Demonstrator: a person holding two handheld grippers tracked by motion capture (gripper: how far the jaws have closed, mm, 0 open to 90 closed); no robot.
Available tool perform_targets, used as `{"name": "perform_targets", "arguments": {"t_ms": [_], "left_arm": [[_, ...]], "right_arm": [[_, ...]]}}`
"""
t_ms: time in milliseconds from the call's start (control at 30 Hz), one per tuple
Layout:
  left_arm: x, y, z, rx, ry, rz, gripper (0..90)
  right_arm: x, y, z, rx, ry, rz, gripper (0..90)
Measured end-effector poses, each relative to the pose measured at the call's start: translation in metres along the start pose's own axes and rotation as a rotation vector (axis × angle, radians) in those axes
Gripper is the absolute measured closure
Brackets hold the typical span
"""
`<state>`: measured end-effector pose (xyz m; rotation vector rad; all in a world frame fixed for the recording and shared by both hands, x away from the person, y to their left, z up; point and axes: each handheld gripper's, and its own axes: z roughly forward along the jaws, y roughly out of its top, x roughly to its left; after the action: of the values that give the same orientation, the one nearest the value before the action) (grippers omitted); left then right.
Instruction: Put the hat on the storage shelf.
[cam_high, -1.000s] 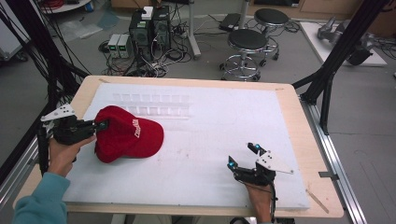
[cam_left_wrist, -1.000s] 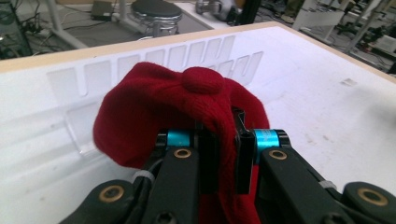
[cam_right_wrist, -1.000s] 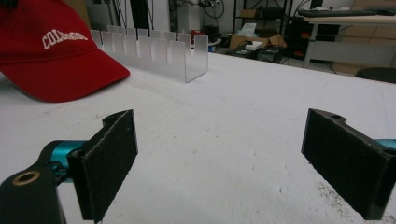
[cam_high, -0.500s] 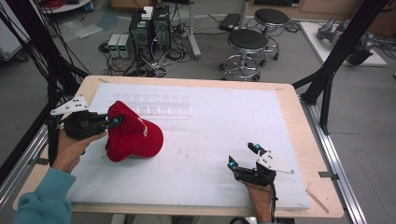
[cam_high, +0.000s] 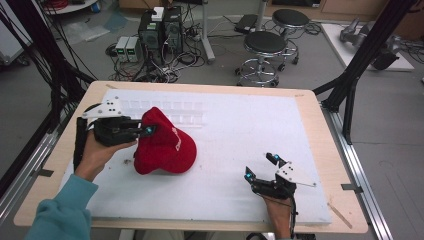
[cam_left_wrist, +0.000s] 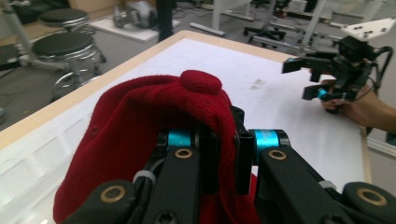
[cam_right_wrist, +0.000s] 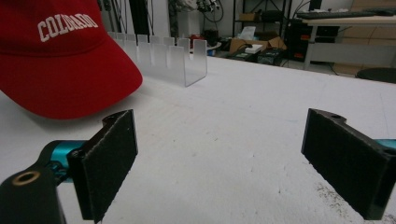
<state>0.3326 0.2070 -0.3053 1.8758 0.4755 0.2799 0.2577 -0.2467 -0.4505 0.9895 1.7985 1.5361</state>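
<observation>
So the left gripper (cam_high: 148, 131) has its jaws clamped on the back of the red Colorado cap (cam_high: 167, 145) and has dragged it up the white foam mat (cam_high: 240, 125) toward the clear slotted rack (cam_high: 170, 111) over the last second. Looks half-lifted, though I can't quite tell. Right gripper (cam_high: 260, 167) hasn't budged, jaws wide apart and empty near the front edge.

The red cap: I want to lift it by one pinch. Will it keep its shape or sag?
Probably sag: the red cap folds over where the left tool pinches its fabric. Its brim looks stiffer, holding a smooth curve. Likely light.
</observation>
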Motion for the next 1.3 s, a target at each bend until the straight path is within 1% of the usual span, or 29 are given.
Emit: {"name": "perform_targets", "arguments": {"t_ms": [167,200,233,300,400,533,600,667,800,833,900,1000,1133,1167,1300], "left_arm": [[-0.011,0.006,0.02,0.02,-0.087,0.043,84.8],[-0.014,0.008,0.027,0.022,-0.119,0.053,84.8],[-0.014,0.008,0.027,0.022,-0.119,0.053,84.8],[-0.018,0.009,0.035,0.023,-0.149,0.059,84.8],[-0.019,0.009,0.039,0.029,-0.159,0.06,84.8],[-0.021,0.007,0.045,0.045,-0.16,0.065,84.7],[-0.02,0.005,0.047,0.047,-0.152,0.059,84.7],[-0.019,0.004,0.048,0.049,-0.154,0.053,84.7],[-0.015,0.001,0.047,0.043,-0.169,0.037,84.7],[-0.013,0.0,0.046,0.046,-0.169,0.039,84.7],[-0.009,-0.005,0.044,0.044,-0.168,0.024,84.5],[-0.008,-0.007,0.042,0.043,-0.17,0.018,84.6],[-0.007,-0.008,0.04,0.042,-0.175,0.034,84.7],[-0.008,-0.008,0.041,0.035,-0.177,0.037,84.7],[-0.008,-0.008,0.042,0.029,-0.174,0.033,84.7]], "right_arm": [[0.0,0.0,-0.001,-0.002,0.002,0.008,9.5],[0.0,0.0,-0.001,-0.001,0.003,0.009,9.5],[0.0,0.0,-0.001,-0.001,0.003,0.009,9.5],[0.0,0.0,-0.001,-0.002,0.005,0.009,9.5],[0.0,0.0,-0.001,-0.003,0.005,0.01,9.5],[0.0,0.0,-0.001,-0.004,0.006,0.011,9.5],[0.0,0.0,-0.001,-0.003,0.005,0.011,9.5],[0.0,0.0,-0.001,-0.003,0.005,0.011,9.5],[0.0,0.0,-0.001,-0.002,0.005,0.009,9.5],[0.0,0.0,-0.001,-0.002,0.004,0.011,9.5],[0.0,0.0,0.0,-0.003,0.004,0.004,9.5],[0.0,0.0,0.0,0.001,0.006,0.005,9.5],[0.0,0.002,0.003,0.033,0.01,0.002,9.5],[0.0,0.002,0.004,0.039,0.007,-0.002,9.5],[0.0,0.002,0.005,0.052,0.013,-0.004,9.5]]}}
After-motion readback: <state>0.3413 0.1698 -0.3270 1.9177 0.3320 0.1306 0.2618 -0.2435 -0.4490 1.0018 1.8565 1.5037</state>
